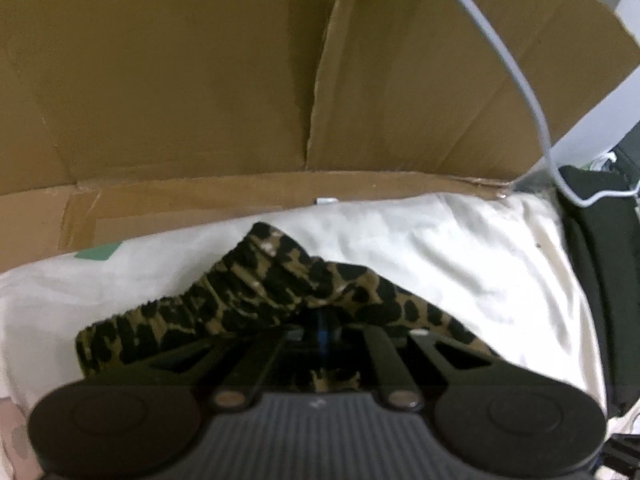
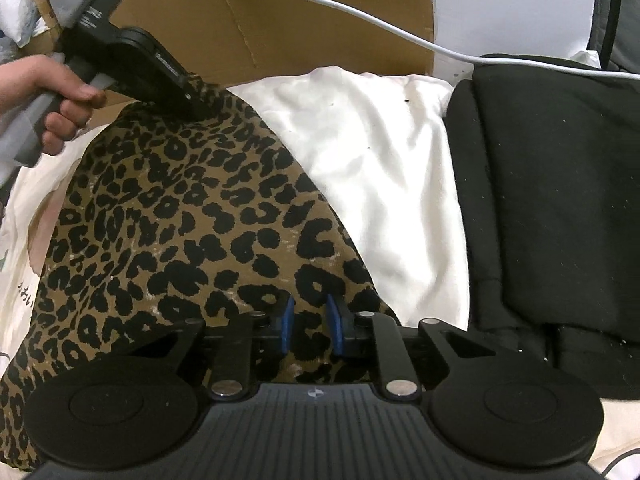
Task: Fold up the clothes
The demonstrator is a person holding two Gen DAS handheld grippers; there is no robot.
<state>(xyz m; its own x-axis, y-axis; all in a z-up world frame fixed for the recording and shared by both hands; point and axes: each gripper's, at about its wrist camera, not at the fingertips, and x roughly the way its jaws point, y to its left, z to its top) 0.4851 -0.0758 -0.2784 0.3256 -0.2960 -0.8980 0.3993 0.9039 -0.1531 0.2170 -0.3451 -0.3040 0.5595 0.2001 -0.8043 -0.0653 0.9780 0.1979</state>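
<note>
Two claws on one garment. Right claw point(image 2: 311, 326): blue pads part-open with a clear gap, leopard-print cloth point(image 2: 172, 216) lying between and under them; pads not visibly pressing it, so no grip. In the left wrist view, left claw point(image 1: 323, 322) is closed tight, pads together and buried in a bunched fold of the leopard-print cloth point(image 1: 248, 292), pinching it. Right wrist view shows the same left claw point(image 2: 196, 98) at the cloth's far edge, a hand point(image 2: 52, 96) on its grey handle. Cloth is spread over a white sheet point(image 2: 372, 152); black fabric point(image 2: 560, 184) lies just beside the sheet on the right. Beyond that: a cardboard box point(image 1: 240, 80) standing behind, white cable point(image 2: 360, 12) running across in front of it.
</note>
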